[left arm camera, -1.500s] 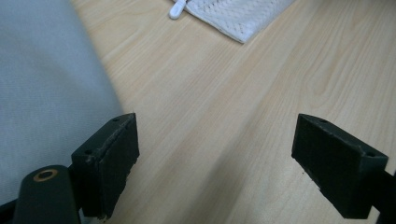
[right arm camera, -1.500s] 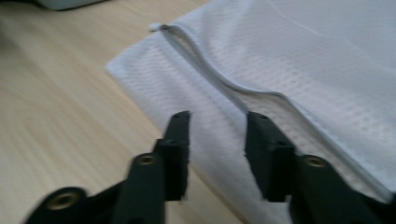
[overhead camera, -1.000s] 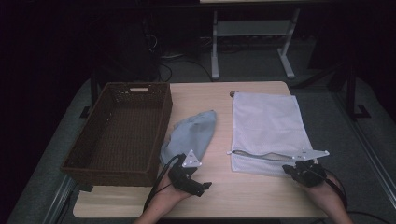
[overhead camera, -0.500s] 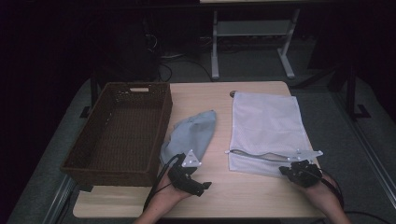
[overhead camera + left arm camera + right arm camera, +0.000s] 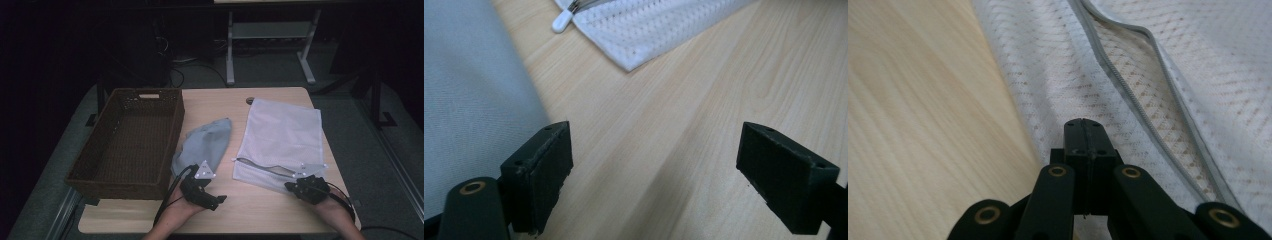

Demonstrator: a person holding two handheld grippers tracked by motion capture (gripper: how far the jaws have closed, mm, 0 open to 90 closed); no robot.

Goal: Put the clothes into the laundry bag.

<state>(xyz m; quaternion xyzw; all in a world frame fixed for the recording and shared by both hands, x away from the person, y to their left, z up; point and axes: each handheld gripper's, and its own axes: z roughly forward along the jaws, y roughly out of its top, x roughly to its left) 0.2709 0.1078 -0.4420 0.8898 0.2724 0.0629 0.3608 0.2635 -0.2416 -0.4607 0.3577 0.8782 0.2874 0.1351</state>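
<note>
White mesh bag: flat white zippered mesh laundry bag [image 5: 282, 137] on the right half of the pale wooden desk [image 5: 260, 210]; its grey zipper [image 5: 1143, 105] runs along the near edge, partly undone, the opening gaping a little.
Right tongs: right tongs [image 5: 301, 184] at the bag's near edge — in the right gripper view [image 5: 1084, 131] the two black jaws are pressed together; mesh lies right around the tips, but whether a fold is pinched I cannot tell.
Left tongs: left tongs [image 5: 200, 186] released, jaws wide apart [image 5: 654, 175] over bare wood, nothing between them.
Grey cloth: crumpled blue-grey cloth [image 5: 205, 147] between basket and bag, its near end just beside the left tongs.
Basket: dark brown woven rectangular basket [image 5: 172, 132] on the desk's left side.
</note>
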